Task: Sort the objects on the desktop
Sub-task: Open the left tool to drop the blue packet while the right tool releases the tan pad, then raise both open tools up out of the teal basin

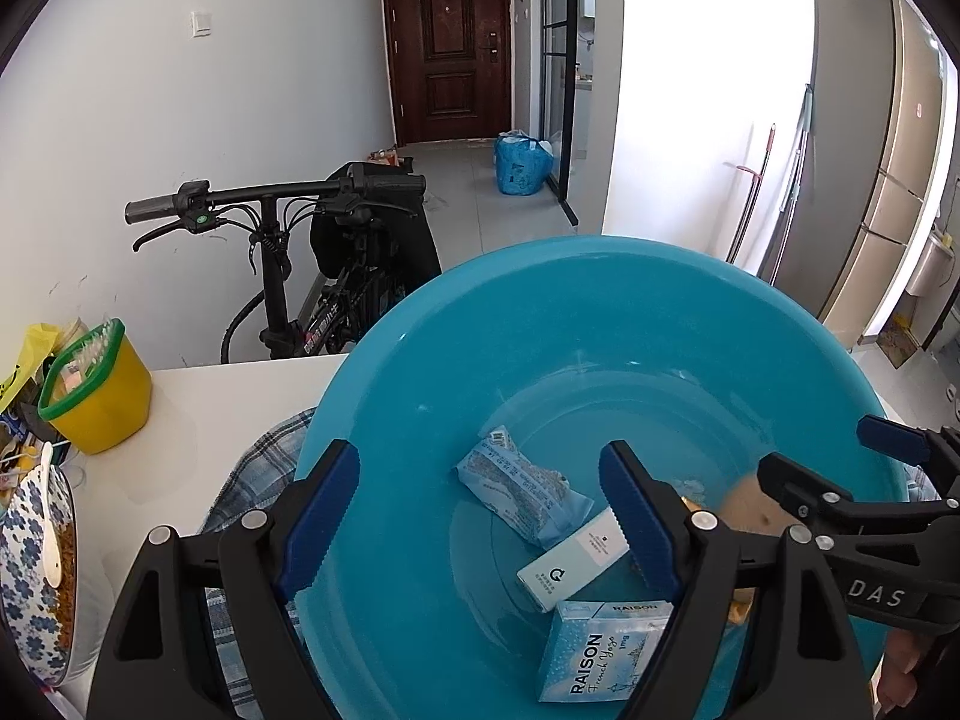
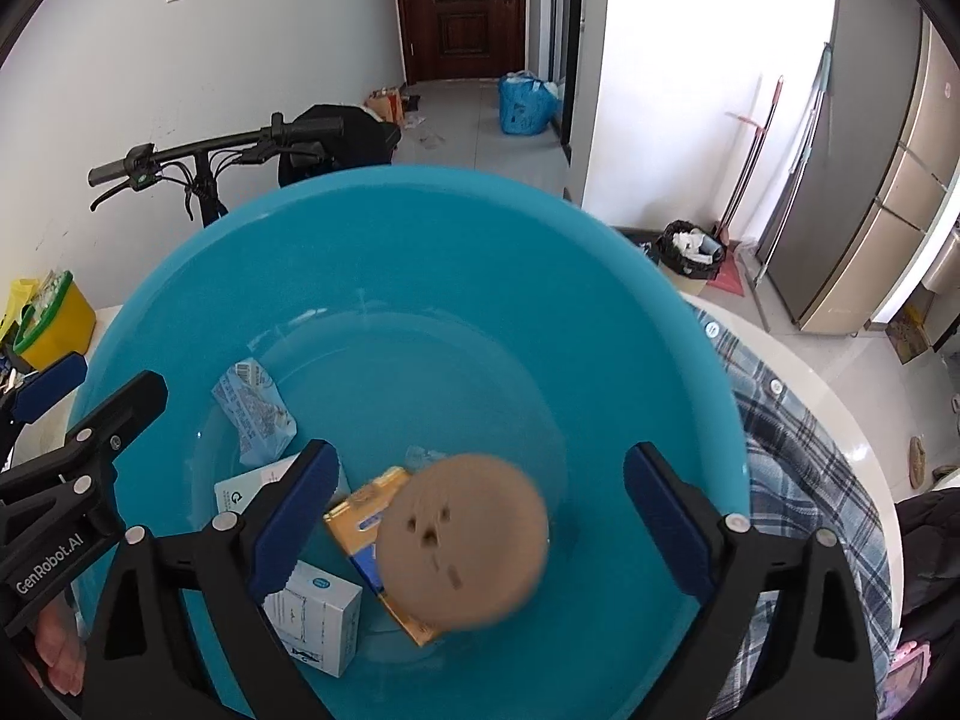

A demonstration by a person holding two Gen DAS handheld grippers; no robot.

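A large blue basin [image 1: 420, 360] [image 2: 420, 228] fills both views. In it lie a light-blue snack packet [image 1: 522, 489] [image 2: 255, 405], a white box [image 1: 573, 567] [image 2: 240, 492], a blue RAISON box [image 1: 600, 651] [image 2: 321, 615], a gold packet [image 2: 366, 516] and a round tan object [image 2: 465, 543], blurred, between my right gripper's fingers and apart from both. My left gripper [image 1: 480, 522] is open and empty over the basin's near left side. My right gripper [image 2: 480, 516] is open over the basin's near part.
The basin sits on a plaid cloth [image 1: 258, 474] [image 2: 798, 468] on a white table [image 1: 198, 396]. A yellow tub [image 1: 99, 387] and a floral bowl [image 1: 36, 570] with a spoon stand at the left. A bicycle [image 1: 300, 228] leans behind the table.
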